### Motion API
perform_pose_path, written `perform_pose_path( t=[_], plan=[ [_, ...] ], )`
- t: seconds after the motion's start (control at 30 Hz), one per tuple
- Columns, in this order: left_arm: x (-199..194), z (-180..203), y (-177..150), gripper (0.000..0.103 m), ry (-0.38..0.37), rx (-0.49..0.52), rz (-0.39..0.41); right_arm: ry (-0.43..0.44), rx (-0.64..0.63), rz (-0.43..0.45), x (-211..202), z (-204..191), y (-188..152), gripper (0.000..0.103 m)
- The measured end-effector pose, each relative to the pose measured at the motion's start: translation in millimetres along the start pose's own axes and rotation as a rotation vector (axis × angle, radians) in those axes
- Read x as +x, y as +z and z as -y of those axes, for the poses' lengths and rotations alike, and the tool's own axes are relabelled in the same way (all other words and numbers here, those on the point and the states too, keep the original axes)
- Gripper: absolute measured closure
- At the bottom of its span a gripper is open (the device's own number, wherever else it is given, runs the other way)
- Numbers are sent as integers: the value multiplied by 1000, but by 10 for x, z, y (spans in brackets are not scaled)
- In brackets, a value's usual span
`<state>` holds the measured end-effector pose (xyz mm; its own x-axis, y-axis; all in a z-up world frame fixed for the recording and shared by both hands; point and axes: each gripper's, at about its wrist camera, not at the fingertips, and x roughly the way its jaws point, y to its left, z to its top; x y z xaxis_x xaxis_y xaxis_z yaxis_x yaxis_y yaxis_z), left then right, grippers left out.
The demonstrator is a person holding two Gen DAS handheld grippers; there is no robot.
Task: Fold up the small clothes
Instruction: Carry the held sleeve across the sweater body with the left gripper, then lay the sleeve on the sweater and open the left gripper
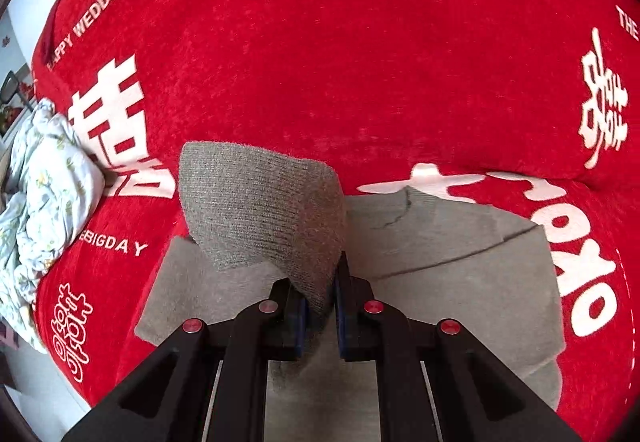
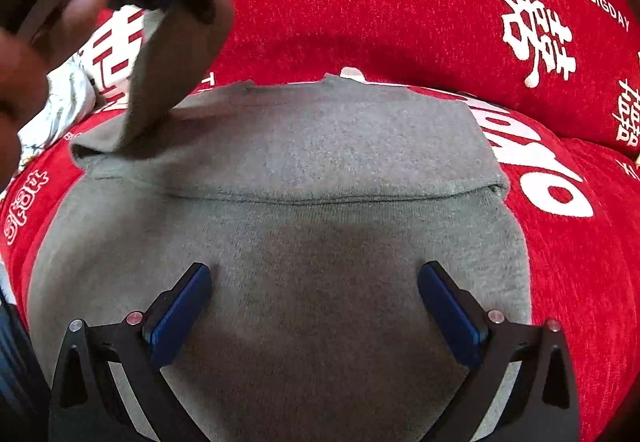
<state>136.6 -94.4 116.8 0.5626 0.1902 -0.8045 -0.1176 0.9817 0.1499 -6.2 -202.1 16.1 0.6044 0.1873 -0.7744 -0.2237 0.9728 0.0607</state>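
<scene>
Left gripper (image 1: 320, 316): jaws nearly together, pinching a fold of grey knit between the blue pads (image 1: 303, 326); only the cloth's thickness separates them.
Held part: a sleeve (image 1: 260, 205) of the sweater, lifted off the surface and rising up and away from the fingers as a broad flap with a ribbed texture; its far edge hangs free above the red cover.
Left gripper seen from the right wrist: at upper left, blurred, with the sleeve (image 2: 176, 69) stretched down from it to the sweater's left shoulder.
Right gripper (image 2: 314, 306): jaws spread wide, holding nothing; the blue pads (image 2: 180, 316) sit over the lower body of the sweater, one on each side of its middle. Whether the tips press on the knit or stand just above it cannot be told.
Sweater (image 2: 312, 161): grey, lying flat on the cover, neck at the far side, with a straight fold line running across it from side to side; the right side is tucked in along that line.
Cover (image 1: 340, 61): red plush with white characters and lettering, under the whole sweater.
Floral cloth (image 1: 44, 177): pale and crumpled, at the cover's left edge, well apart from the sweater.
</scene>
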Motion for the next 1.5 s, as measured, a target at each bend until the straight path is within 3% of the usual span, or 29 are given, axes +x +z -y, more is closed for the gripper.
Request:
perform_pose_path(
  t=[0.53, 0.9, 1.13, 1.33, 1.37, 1.4, 1.47, 1.5],
  plan=[
    [-8, 652, -78, 91, -33, 127, -3, 19, -72, 22, -103, -75, -154, 0],
    [238, 857, -158, 91, -61, 188, -75, 15, -75, 33, -102, -71, -178, 0],
    [362, 943, -247, 91, -148, 220, -110, 17, -73, 38, -115, -71, -179, 0],
    [572, 935, -343, 88, -307, 189, -222, 20, -71, 40, -122, -72, -180, 0],
    [604, 930, -357, 70, -326, 185, -237, 20, -70, 40, -122, -72, -179, 0],
    [619, 921, -370, 38, -363, 179, -247, 21, -70, 41, -122, -73, -179, 0],
    [580, 899, -381, 14, -406, 159, -226, 22, -68, 42, -119, -73, -175, 0],
    [555, 899, -381, 14, -408, 160, -212, 23, -67, 42, -118, -71, -173, 0]
  ],
)
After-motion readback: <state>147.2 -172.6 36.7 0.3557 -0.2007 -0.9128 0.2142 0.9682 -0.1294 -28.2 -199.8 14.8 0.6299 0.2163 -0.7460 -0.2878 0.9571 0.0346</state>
